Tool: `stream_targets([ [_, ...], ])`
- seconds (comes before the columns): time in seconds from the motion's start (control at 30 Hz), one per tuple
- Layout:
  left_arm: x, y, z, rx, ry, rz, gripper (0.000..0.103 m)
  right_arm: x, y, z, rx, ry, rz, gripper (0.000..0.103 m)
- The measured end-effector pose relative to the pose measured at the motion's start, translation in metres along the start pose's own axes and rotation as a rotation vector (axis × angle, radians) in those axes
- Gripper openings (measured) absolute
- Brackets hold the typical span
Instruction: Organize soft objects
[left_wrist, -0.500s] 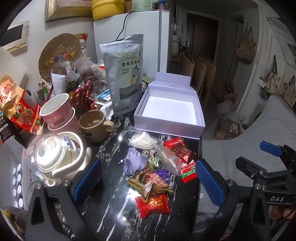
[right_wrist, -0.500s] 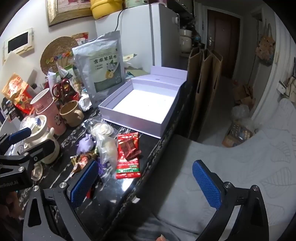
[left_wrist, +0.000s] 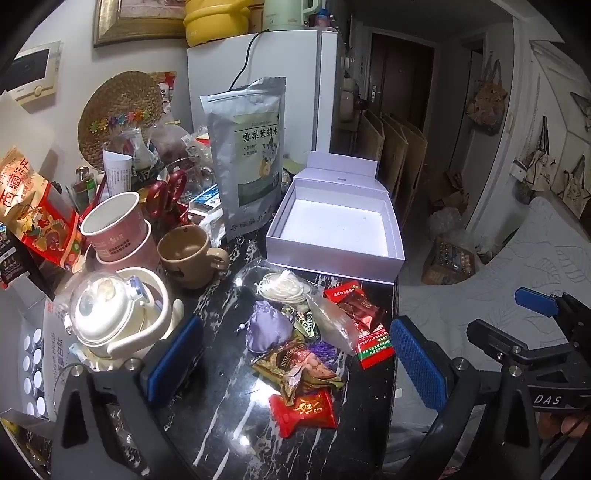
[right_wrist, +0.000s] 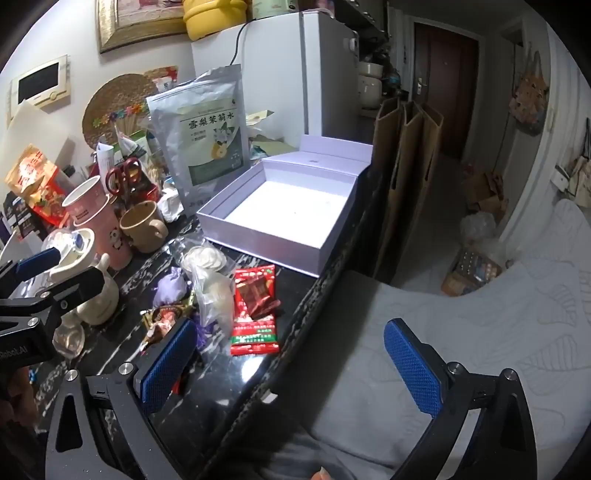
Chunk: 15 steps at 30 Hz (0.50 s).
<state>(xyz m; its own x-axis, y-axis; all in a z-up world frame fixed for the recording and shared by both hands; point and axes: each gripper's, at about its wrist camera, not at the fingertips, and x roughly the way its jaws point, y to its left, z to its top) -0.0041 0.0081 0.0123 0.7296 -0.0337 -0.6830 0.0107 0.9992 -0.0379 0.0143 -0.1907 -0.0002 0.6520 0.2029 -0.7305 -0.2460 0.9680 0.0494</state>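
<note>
A pile of soft packets lies on the black marble table (left_wrist: 221, 424): a lilac pouch (left_wrist: 263, 328), a clear bag of white discs (left_wrist: 282, 288), a brown snack wrapper (left_wrist: 295, 365), a red candy packet (left_wrist: 304, 408) and a red-green packet (left_wrist: 371, 336), which also shows in the right wrist view (right_wrist: 255, 314). Behind them stands an open, empty white box (left_wrist: 336, 225). My left gripper (left_wrist: 295, 373) is open and empty, hovering just in front of the pile. My right gripper (right_wrist: 291, 365) is open and empty over the table's right edge.
A white kettle (left_wrist: 110, 314), pink paper cups (left_wrist: 114, 225), a brown mug (left_wrist: 188, 254), red scissors (left_wrist: 166, 192) and a tall silver pouch (left_wrist: 251, 158) crowd the left and back. A grey bed (right_wrist: 480, 332) lies right of the table.
Both grippers have barely moved; the view is nearly the same as half a second ago. Nothing was taken hold of or let go.
</note>
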Motion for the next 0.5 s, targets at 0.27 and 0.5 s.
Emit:
stream_targets([
  [0.27, -0.0016, -0.0023, -0.0019, 0.004, -0.007, 0.0, 0.103, -0.003, 0.0004, -0.0019, -0.001, -0.004, 0.001, 0.103],
  [0.5, -0.0019, -0.0025, -0.0022, 0.004, -0.008, -0.001, 0.103, -0.0046, -0.0018, -0.0015, -0.002, -0.005, 0.0, 0.103],
])
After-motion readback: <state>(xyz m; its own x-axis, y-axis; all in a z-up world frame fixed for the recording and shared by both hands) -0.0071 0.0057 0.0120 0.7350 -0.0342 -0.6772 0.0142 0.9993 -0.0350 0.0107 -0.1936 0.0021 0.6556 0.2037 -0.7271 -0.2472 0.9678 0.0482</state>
